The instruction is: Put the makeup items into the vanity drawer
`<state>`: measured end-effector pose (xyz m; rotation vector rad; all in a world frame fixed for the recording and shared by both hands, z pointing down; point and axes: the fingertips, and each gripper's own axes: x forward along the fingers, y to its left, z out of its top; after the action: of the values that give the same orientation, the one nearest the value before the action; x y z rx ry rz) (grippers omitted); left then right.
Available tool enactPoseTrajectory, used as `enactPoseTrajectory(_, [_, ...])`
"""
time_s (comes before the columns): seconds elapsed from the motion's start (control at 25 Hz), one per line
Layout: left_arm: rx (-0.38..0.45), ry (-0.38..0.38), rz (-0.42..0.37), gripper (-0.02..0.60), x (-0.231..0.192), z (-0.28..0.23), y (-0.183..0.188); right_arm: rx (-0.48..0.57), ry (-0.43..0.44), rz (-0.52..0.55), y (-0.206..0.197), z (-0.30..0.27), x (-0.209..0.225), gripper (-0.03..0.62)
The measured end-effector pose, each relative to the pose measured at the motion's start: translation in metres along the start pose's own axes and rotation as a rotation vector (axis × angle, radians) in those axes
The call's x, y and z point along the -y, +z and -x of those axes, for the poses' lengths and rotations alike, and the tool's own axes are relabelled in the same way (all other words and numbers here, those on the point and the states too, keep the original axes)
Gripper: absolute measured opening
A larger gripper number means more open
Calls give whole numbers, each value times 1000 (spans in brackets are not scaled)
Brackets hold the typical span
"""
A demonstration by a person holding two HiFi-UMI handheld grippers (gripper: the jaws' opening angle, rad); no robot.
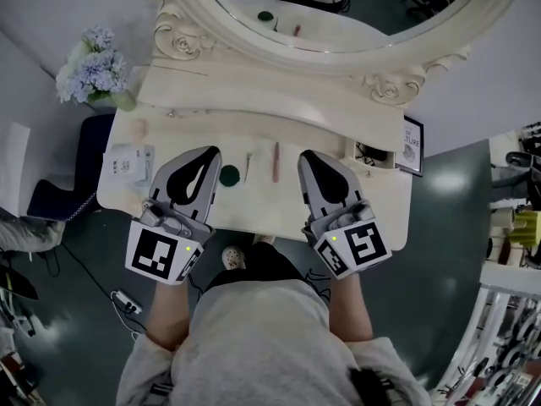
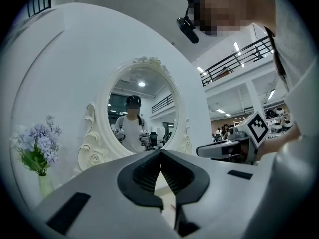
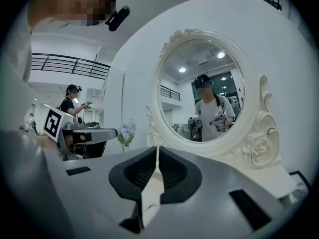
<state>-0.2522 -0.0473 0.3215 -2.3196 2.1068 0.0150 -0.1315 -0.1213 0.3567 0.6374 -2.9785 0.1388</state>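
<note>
In the head view, three makeup items lie on the cream vanity top (image 1: 380, 194): a dark green round compact (image 1: 228, 175), a thin pale stick (image 1: 248, 164) and a pink pencil (image 1: 275, 161). My left gripper (image 1: 213, 152) hovers just left of the compact, shut and empty. The right gripper (image 1: 306, 157) hangs to the right of the pink pencil, also shut with nothing in it. In the left gripper view the left gripper (image 2: 160, 152) faces the oval mirror (image 2: 142, 108), and so does the right gripper (image 3: 158, 148) in its own view. No drawer shows in any view.
A clear box (image 1: 129, 162) and a small peach item (image 1: 139, 129) sit at the vanity's left end. Pale blue flowers (image 1: 93, 66) stand at the back left. A framed sign (image 1: 412, 145) and a dark tangle (image 1: 372, 155) sit at the right. The person's body is close to the front edge.
</note>
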Motion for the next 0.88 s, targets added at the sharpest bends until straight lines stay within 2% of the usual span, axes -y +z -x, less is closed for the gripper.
enactPoseTrajectory(0.28, [-95, 15, 29, 14, -9, -4, -38, -43, 25, -30, -20, -14, 1, 28])
enactPoseTrajectory(0.64, [-303, -55, 28, 18, -4, -5, -115, -66, 32, -43, -30, -19, 3, 28])
enactPoseTrajectory(0.76, [-391, -88, 26, 107, 1, -5, -143, -71, 25, -49, -33, -17, 6, 28])
enactPoseTrajectory(0.88, [-470, -114, 24, 145, 6, -6, -169, -76, 15, -50, -35, -13, 10, 28])
